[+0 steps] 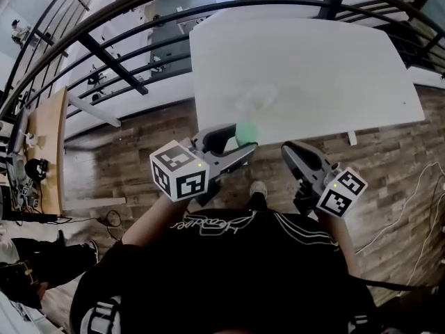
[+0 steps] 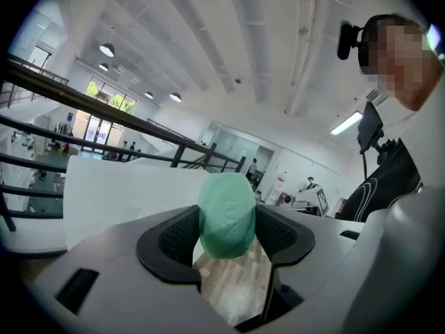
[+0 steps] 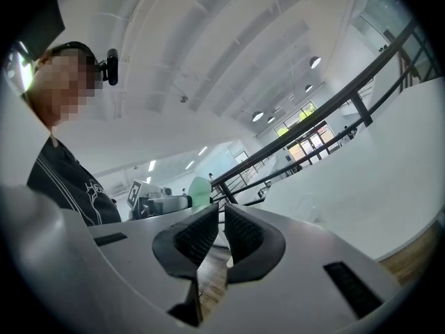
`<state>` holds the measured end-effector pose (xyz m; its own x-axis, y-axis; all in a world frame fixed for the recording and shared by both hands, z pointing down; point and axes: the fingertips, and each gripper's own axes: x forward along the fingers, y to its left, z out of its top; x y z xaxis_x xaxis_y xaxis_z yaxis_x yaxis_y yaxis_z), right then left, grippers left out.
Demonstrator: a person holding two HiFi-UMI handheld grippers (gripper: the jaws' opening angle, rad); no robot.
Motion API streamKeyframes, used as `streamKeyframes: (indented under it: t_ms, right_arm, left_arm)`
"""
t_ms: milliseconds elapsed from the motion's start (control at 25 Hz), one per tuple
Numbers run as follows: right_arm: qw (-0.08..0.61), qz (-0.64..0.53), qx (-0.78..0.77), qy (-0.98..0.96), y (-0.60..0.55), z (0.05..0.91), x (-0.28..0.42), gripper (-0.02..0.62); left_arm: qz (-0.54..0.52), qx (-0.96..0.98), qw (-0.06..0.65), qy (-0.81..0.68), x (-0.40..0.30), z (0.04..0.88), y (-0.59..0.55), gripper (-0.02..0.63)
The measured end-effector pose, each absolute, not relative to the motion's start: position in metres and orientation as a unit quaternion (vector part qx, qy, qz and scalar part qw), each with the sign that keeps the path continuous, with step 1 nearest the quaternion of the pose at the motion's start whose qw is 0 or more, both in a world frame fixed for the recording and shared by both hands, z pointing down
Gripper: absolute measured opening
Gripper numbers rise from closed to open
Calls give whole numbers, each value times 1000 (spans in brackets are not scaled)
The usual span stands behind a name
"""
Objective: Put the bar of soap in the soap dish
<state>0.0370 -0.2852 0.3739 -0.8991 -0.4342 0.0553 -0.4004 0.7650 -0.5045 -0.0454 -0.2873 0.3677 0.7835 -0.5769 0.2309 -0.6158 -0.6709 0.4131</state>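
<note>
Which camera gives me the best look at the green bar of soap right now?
The left gripper view: the pale green oval soap bar sits central, clamped between the left gripper's jaws. The head view shows only its end past that gripper; the right gripper view catches a distant sliver.

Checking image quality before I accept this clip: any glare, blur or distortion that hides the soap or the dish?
Head view: fisheye bends the railing; the white table is washed out, so the clear soap dish barely shows. Left gripper view: green soap sharp and centred. Right gripper view: evenly lit, edges curved.
</note>
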Motion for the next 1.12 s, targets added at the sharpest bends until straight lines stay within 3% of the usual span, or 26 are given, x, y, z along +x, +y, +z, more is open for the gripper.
streamKeyframes:
  t_ms: [1120]
  right_arm:
    - [25, -307, -220, 926, -374, 412, 73, 29]
  left_arm:
    - [125, 902, 215, -353, -18, 410, -406, 258]
